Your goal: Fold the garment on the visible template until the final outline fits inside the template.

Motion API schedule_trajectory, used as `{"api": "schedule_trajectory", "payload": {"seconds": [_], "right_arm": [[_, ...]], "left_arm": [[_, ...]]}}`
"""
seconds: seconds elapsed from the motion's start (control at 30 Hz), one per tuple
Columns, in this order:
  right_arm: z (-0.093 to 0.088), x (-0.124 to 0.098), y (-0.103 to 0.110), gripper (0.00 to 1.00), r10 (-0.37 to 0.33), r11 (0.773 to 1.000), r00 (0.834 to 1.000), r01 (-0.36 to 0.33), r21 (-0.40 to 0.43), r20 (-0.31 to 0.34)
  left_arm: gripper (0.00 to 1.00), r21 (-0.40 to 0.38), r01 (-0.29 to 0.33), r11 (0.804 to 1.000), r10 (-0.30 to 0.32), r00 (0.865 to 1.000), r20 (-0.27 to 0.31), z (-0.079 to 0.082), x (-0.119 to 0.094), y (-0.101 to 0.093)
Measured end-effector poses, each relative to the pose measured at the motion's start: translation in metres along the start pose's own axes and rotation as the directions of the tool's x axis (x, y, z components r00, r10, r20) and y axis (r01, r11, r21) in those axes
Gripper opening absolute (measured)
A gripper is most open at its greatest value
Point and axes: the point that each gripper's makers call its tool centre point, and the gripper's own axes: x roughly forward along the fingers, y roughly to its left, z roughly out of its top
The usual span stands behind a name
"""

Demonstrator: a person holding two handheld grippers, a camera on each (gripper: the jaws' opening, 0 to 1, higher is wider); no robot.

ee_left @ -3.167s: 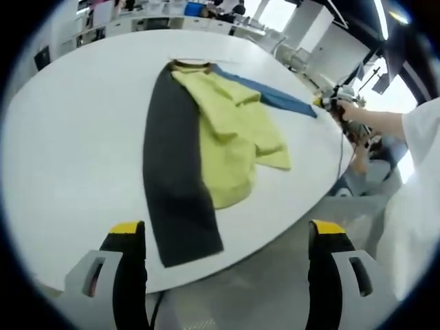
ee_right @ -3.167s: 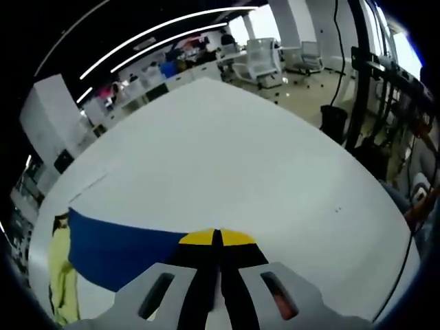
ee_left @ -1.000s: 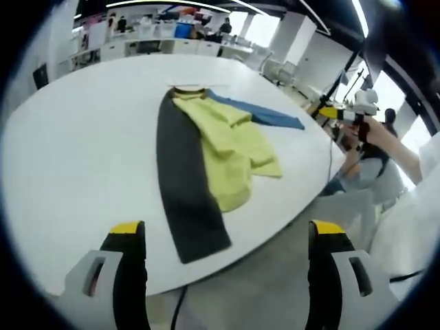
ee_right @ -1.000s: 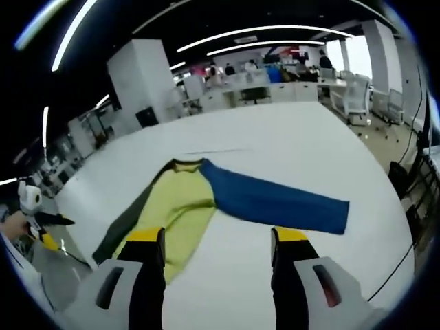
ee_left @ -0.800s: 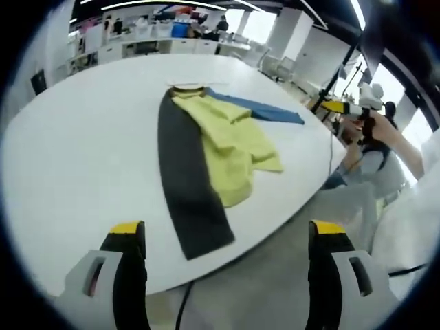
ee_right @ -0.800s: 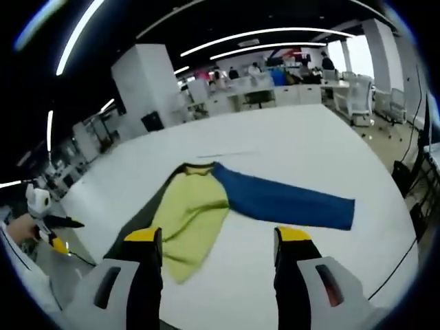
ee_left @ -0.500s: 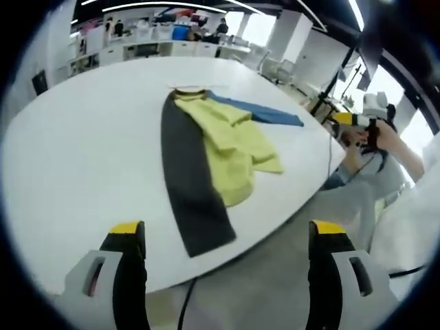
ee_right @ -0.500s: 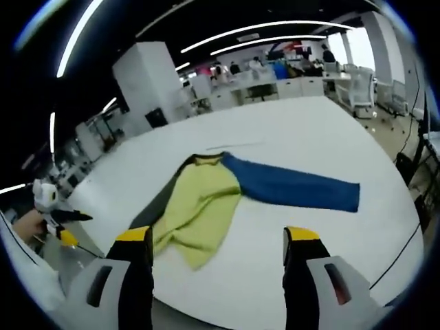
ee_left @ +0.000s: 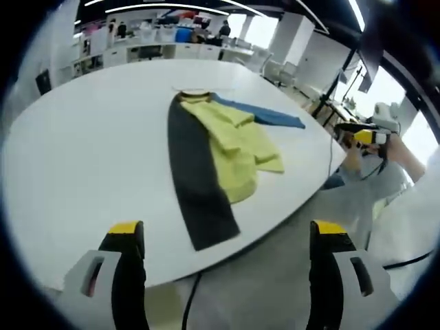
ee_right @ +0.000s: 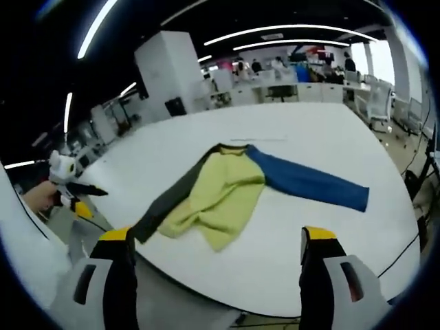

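Note:
The garment lies spread on the round white table (ee_left: 75, 151): a yellow body (ee_left: 237, 148), a dark grey sleeve (ee_left: 196, 179) and a blue sleeve (ee_left: 265, 115). In the right gripper view the yellow body (ee_right: 220, 192) is rumpled, the blue sleeve (ee_right: 309, 182) stretches right and the grey sleeve (ee_right: 172, 203) runs left. My left gripper (ee_left: 227, 234) is open, held off the table's near edge. My right gripper (ee_right: 216, 237) is open too, back from the edge, with nothing between its jaws. Each gripper shows in the other's view, held in a hand: right gripper (ee_left: 364, 134), left gripper (ee_right: 69, 187).
A thin line (ee_right: 258, 139) marks the table just beyond the collar. A cable (ee_left: 189, 302) hangs below the table's near edge. Desks, chairs and people (ee_right: 302, 72) stand far behind. A person's white sleeve (ee_right: 27, 261) is at the left.
My right gripper, shut at the blue sleeve's end 3.2 s ago, is now open and drawn back off the table. Both views have pulled back; the garment has stayed put.

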Motion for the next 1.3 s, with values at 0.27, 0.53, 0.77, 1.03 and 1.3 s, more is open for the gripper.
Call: {"api": "schedule_trajectory", "payload": {"seconds": [0.27, 0.53, 0.77, 1.03, 1.3], "right_arm": [[-0.003, -0.008, -0.001, 1.00, -0.007, 1.000, 1.000, 0.007, -0.003, 0.000], [-0.001, -0.008, 0.000, 1.00, -0.013, 1.000, 1.000, 0.013, 0.000, 0.015], [-0.005, -0.008, 0.004, 1.00, -0.007, 1.000, 1.000, 0.007, -0.004, -0.002], [-0.008, -0.010, 0.005, 1.00, -0.010, 1.000, 1.000, 0.010, -0.003, -0.012], [-0.006, -0.010, 0.005, 1.00, -0.019, 1.000, 1.000, 0.019, 0.000, -0.009]], "left_arm": [[0.98, -0.011, -0.004, 1.000, 0.004, 1.000, 0.008, -0.005, -0.007, -0.001], [1.00, -0.009, -0.012, 1.000, 0.012, 1.000, 0.007, -0.007, -0.010, 0.000], [1.00, -0.017, -0.009, 1.000, 0.010, 1.000, 0.005, -0.010, -0.009, 0.000], [0.99, -0.026, 0.001, 1.000, -0.001, 1.000, -0.009, -0.017, -0.005, 0.002], [0.98, -0.023, 0.005, 1.000, -0.006, 1.000, -0.026, -0.018, 0.000, 0.008]]}}
